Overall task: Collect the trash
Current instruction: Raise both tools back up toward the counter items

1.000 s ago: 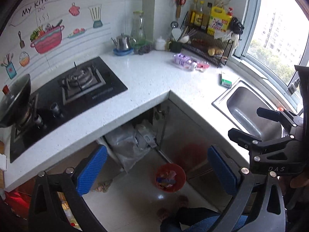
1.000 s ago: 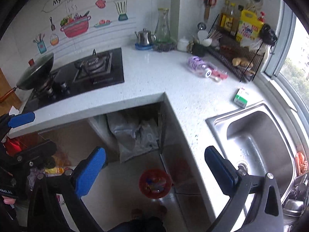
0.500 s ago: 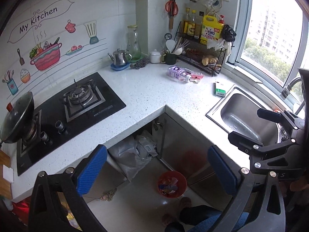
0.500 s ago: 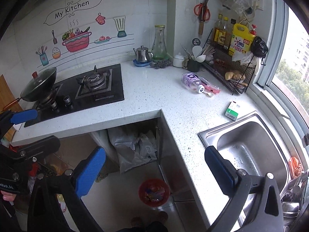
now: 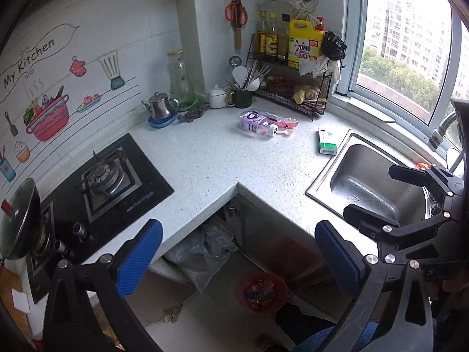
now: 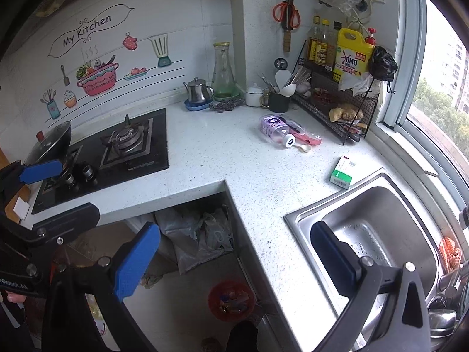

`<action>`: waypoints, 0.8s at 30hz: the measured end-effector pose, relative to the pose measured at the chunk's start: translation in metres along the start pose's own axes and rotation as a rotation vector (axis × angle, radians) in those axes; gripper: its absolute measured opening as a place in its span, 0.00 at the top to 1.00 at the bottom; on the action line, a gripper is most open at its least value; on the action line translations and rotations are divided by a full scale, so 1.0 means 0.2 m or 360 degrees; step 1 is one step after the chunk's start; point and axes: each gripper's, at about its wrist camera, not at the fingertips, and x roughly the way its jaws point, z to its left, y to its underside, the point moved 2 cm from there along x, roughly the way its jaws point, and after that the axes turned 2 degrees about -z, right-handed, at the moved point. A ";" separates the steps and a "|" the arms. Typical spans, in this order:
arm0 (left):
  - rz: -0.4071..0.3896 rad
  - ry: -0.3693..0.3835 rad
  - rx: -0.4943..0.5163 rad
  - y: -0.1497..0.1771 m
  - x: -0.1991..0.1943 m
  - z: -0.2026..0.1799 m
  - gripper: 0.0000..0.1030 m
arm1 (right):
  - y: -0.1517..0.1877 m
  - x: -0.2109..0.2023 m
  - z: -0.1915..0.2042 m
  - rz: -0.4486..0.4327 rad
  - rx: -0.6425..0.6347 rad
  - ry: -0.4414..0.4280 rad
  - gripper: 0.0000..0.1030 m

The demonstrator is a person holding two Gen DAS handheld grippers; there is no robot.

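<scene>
Since a second ago both cameras sit higher and further back; more wall and window show. Your left gripper [image 5: 237, 252] and right gripper [image 6: 234, 256] both have blue-padded fingers spread wide, holding and touching nothing. The clear purple-labelled plastic bottle [image 5: 256, 123] lies on its side on the white speckled countertop [image 5: 211, 158], near the small green-and-white carton [image 5: 326, 141]. The round red waste bin [image 6: 231, 299] stands on the floor below. Only the right view shows the orange cloth [image 6: 450, 252] beside the steel sink [image 6: 366, 205].

Purple bottle [image 5: 255, 123] lying on white countertop [image 5: 205, 158]
</scene>
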 end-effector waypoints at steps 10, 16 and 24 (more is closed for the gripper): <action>0.0041 0.0014 0.0083 -0.33 0.33 -0.13 0.00 | -0.18 0.22 -0.30 0.0028 0.0093 0.0014 0.00; 0.0076 0.0042 0.0115 -0.52 0.54 -0.27 0.00 | -0.27 0.32 -0.50 0.0083 0.0126 0.0014 0.00; 0.0190 0.0100 0.0192 -0.66 0.84 -0.44 0.00 | -0.32 0.48 -0.76 0.0162 0.0224 0.0088 0.00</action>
